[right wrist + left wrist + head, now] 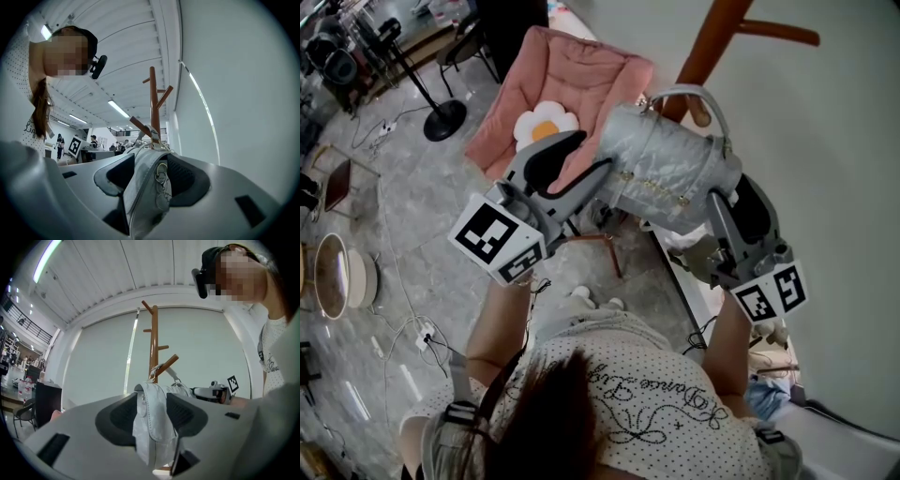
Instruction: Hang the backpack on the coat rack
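Backpack [675, 169] is held above grey floor [450, 216], pink chair [591, 80].

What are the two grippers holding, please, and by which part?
The grey quilted backpack: left gripper clamps one side's fold, right gripper the opposite side beside a metal ring.

Dotted white shirt [656, 403], grey grippers [598, 159] [727, 192], black-white marker cubes [499, 237]

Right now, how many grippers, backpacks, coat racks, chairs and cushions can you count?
Grippers: 2, the left gripper and the right gripper
Backpack: 1
Coat rack: 1
Pink chair: 1
Flower cushion: 1
Total: 6
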Demonstrator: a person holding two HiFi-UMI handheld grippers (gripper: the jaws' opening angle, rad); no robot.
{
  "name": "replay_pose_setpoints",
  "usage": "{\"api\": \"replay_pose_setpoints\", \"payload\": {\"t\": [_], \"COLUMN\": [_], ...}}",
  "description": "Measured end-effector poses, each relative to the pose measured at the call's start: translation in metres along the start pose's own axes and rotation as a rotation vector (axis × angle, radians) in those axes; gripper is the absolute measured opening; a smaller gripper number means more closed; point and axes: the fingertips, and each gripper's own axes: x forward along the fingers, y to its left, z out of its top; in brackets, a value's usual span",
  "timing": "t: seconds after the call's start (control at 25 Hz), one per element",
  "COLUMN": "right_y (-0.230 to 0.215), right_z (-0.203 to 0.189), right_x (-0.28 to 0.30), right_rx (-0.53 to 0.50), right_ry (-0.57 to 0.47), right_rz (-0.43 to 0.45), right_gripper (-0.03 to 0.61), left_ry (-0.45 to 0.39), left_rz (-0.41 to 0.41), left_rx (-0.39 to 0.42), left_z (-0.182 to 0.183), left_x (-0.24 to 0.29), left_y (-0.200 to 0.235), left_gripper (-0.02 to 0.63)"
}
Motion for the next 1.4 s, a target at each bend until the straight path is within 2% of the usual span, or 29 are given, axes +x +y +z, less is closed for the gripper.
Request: {"api": "replay_pose_setpoints", "payload": {"t": [0.16, 0.4, 0.52, 0.8, 1.0, 1.4], "right_y": [-0.005, -0.017, -0.020, -0.025, -0.028, -0.031], "right_z": [0.015, 0.016, 0.015, 0.007, 0.006, 0.000], "right_x": [-0.013, -0.023, -0.024, -0.027, -0.029, -0.027], "right_rx": [-0.004, -0.066, -0.081, -0.094, -0.123, -0.125], "right_ry": [-0.054, -0.052, -0.051, -0.038, -0.043, -0.033], "right_rz": [-0.031, -0.091, -0.108, -0.153, -0.180, -0.205], "right_gripper": [0.212, 0.175, 0.147, 0.070, 0.023, 0.018], "left_ry": [-0.027, -0.051, -0.035, -0.013, -0.001, -0.005], "left_rz": [0.005, 0.107, 0.146, 0.252, 0.270, 0.296], "left_rx": [0.001, 0.010, 0.007, 0.068, 0.082, 0.064], "left_z": [0.008, 0.008, 0.004, -0.007, -0.019, -0.028], "left_x": [-0.004, -0.010, -0.012, -0.019, -0.020, -0.015], "left_y": [0.000, 0.020, 0.029, 0.043, 0.047, 0.045], "left_gripper": [0.164, 0.101, 0.070, 0.029, 0.014, 0.006]}}
